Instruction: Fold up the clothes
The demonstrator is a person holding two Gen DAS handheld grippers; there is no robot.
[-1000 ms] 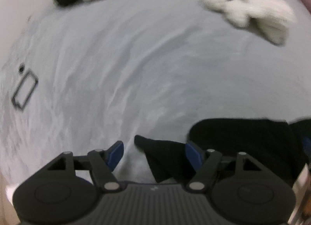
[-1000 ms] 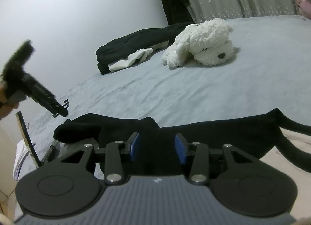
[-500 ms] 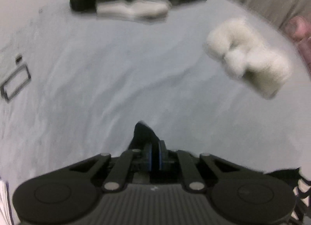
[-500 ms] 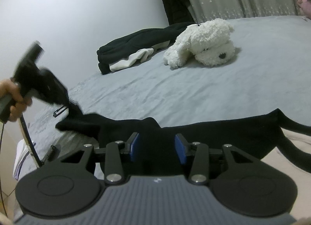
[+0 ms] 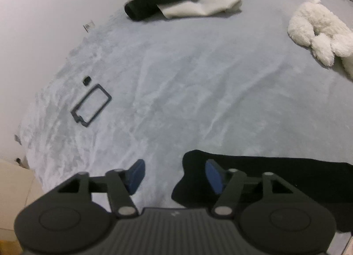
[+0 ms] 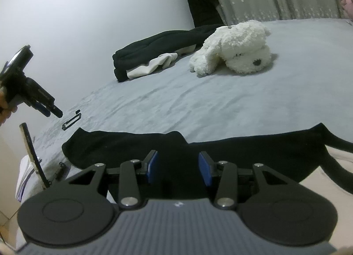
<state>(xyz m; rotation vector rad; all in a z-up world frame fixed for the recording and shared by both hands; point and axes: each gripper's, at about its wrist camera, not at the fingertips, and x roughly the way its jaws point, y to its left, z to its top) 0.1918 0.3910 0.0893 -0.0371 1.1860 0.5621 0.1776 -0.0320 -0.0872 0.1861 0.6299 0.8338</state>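
The left gripper hangs wide apart and empty just above the bed, and the right gripper is likewise spread, holding nothing, over the black garment. That garment lies stretched in a long band along the near edge of the bed. It looks laid out and perhaps folded once, with further folds seemingly left.

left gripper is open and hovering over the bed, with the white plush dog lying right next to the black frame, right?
Not quite. The left gripper is open over the bed, but the white plush dog lies far from the black frame, on the opposite side of the bed. The left wrist view shows this.
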